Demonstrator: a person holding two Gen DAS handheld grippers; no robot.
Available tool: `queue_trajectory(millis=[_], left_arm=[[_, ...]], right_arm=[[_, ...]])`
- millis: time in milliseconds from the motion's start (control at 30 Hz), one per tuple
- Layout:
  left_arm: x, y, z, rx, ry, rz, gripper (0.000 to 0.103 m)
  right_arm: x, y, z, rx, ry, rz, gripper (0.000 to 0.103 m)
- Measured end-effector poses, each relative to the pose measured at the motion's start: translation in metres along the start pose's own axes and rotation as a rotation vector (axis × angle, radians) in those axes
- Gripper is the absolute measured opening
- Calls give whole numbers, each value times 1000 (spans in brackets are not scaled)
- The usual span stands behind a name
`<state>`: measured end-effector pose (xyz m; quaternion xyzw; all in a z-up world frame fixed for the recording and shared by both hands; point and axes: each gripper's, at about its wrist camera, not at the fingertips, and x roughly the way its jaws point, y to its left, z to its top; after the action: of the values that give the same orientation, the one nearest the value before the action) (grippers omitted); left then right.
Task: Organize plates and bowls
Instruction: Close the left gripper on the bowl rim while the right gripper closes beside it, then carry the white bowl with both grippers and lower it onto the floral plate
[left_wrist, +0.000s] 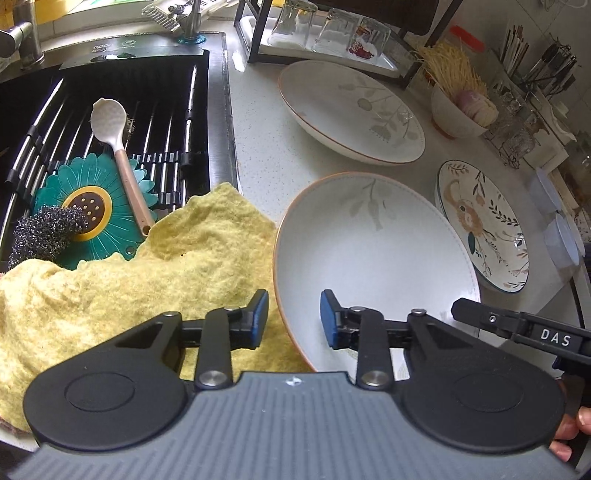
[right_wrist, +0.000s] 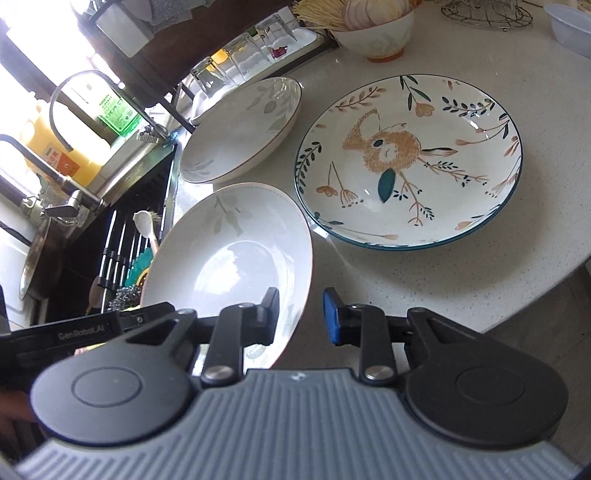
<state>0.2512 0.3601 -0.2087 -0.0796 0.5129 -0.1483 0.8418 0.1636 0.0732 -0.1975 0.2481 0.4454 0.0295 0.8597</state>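
**Both grippers at the rim of the nearest white plate**

In the left wrist view, the left gripper (left_wrist: 294, 319) sits low in the middle, its jaws narrowed but with a gap between them. The left rim of the near white plate (left_wrist: 373, 266) passes through this gap; whether the pads press on it I cannot tell. Under the left finger lies a yellow cloth (left_wrist: 147, 280), and it touches the plate's edge. The tip of the right gripper (left_wrist: 517, 325) enters from the lower right, at the plate's other side.

In the right wrist view, the right gripper (right_wrist: 301, 317) straddles the right rim of the same plate (right_wrist: 229, 258), one finger over the inside and one outside, also narrowed; pressing is not clear.

The counter (right_wrist: 461, 273) to the right of this plate is bare up to its curved edge. Just beyond stands the bird plate (right_wrist: 410, 162), close to the near plate. A second white plate (right_wrist: 240, 133) lies further, in the upper middle.

To the left, the sink (left_wrist: 218, 110) holds a rack with a spoon (left_wrist: 114, 147), a green flower mat (left_wrist: 92, 206) and a steel scrubber (left_wrist: 44, 232). Far back, a bowl (right_wrist: 380, 33) holds garlic, and glasses (left_wrist: 328, 29) stand upside down.
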Motion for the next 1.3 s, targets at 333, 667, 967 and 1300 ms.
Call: queue_trajectory(millis=[333, 667, 967, 1300], left_arm=[[7, 10, 7, -17, -16, -26, 14], [-6, 16, 6, -13, -11, -33, 13], [-34, 11, 14, -27, -47, -38, 12], [-55, -13, 35, -73, -106, -50, 12]], right_arm=[[14, 5, 1, -33, -13, -17, 15], [10, 14, 2, -75, -12, -8, 15], [-9, 29, 10, -112, -44, 13, 15], [-30, 27, 49, -174, -85, 59, 15]])
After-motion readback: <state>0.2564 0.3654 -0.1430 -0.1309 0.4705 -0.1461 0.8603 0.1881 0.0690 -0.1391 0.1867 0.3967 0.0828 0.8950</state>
